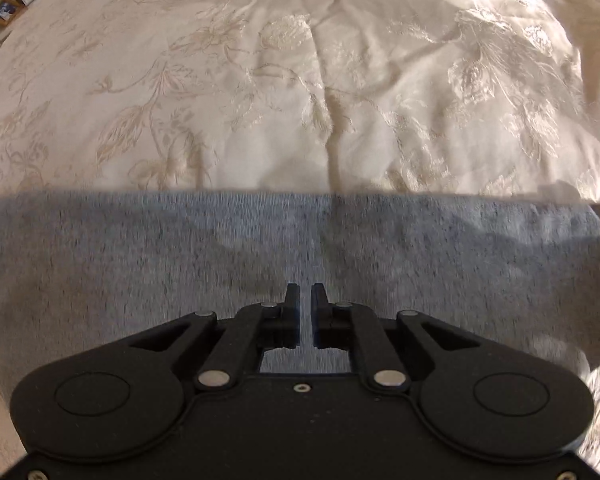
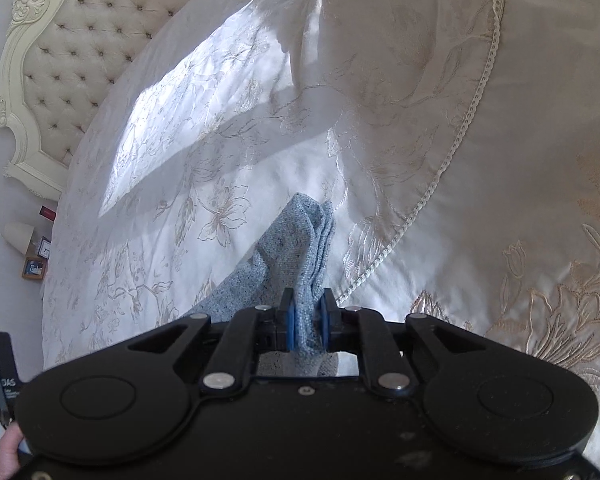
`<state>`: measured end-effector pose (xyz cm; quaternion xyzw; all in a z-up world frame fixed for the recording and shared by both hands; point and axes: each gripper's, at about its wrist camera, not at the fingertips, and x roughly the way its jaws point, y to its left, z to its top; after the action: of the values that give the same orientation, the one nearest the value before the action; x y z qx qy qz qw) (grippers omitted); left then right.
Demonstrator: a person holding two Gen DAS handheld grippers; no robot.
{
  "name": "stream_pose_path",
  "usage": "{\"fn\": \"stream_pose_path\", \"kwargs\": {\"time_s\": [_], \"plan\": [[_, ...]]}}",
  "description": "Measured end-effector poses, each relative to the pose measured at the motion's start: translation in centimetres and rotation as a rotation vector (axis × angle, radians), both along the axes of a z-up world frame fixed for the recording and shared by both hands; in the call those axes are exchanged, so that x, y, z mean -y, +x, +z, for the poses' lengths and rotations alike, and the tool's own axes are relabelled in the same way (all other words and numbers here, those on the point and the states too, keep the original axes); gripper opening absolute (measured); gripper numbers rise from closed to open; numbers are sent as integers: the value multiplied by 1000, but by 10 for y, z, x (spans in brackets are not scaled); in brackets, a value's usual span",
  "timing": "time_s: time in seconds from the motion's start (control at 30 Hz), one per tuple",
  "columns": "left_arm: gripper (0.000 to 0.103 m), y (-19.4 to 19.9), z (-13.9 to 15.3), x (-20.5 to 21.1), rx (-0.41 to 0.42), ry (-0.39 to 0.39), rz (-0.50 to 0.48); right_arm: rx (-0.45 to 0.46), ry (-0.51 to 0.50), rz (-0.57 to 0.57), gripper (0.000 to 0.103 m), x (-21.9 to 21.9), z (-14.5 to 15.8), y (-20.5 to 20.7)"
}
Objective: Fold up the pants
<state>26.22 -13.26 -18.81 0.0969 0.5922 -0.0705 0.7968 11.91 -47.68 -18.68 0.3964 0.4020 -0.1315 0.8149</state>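
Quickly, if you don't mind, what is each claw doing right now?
Left claw: nearly closed over the grey pants; grip cannot be told.
Right claw: closed on bunched pants.

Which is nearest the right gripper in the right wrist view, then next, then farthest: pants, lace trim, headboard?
1. Pants: clamped in the right gripper's jaws.
2. Lace trim: on the bedspread, ahead and right.
3. Headboard: far upper left.
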Motion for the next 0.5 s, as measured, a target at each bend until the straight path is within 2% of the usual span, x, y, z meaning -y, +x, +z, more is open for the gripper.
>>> {"fn": "stream_pose_path", "kwargs": {"time_s": [0.13, 0.17, 0.23, 0.3, 0.37, 0.4, 0.5], "plan": [[12, -20, -30, 8, -78, -6, -40, 2, -27, 15, 14, -6, 10, 2], [12, -22, -39, 11, -72, 19, -67, 4, -37, 20, 14, -7, 13, 4], [8, -25, -40, 19, -28, 54, -128, 4, -58, 35, 14, -12, 20, 8], [10, -20, -30, 14, -50, 20, -83, 6, -90, 48, 14, -19, 28, 11], [13, -20, -9, -10, -40, -97, 10, 1, -107, 56, 14, -30, 39, 14], [13, -22, -2, -22, -29, -126, 43, 7, -108, 52, 14, -36, 45, 14], [13, -22, 10, -56, -18, -127, 60, 31, -160, 99, 14, -68, 71, 22]]}}
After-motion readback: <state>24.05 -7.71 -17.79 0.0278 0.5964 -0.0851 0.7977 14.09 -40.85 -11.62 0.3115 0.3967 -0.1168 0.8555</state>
